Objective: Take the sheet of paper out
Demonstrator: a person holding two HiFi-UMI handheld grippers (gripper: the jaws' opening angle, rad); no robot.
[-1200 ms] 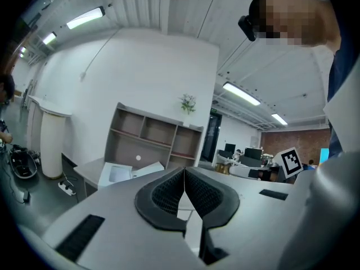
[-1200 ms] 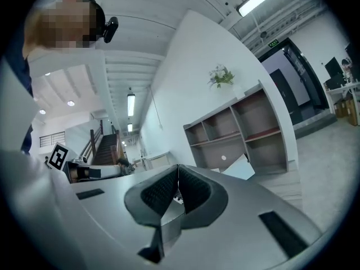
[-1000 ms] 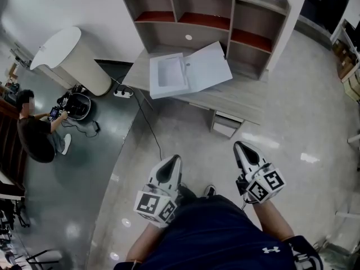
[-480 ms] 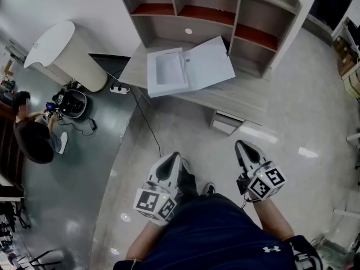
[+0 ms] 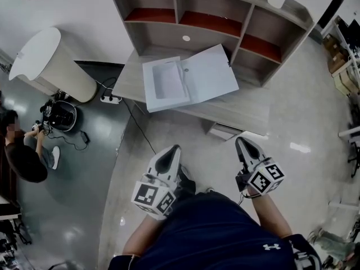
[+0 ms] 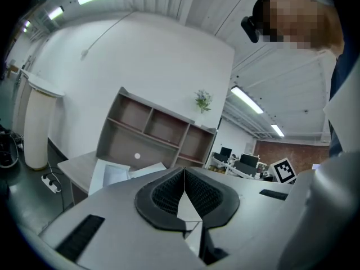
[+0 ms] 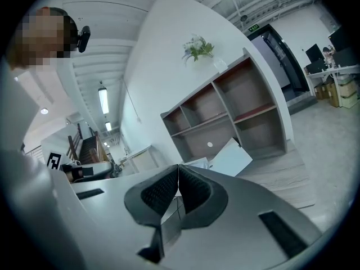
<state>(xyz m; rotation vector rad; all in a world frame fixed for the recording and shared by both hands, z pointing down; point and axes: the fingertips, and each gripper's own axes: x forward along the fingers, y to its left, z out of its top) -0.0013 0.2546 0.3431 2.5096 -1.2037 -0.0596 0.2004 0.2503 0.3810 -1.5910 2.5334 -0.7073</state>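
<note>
Left gripper [image 5: 173, 149] and right gripper [image 5: 240, 142] (both closed, empty) face the box [image 5: 189, 83].

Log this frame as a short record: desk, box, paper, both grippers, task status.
desk: grey desk with a shelf unit at its back
box: white box, open, lid laid to the right
paper: a sheet seems to lie in the box's tray
left gripper: shut, empty, over the floor short of the desk
right gripper: shut, empty, also short of the desk
status: paper not yet touched
</note>
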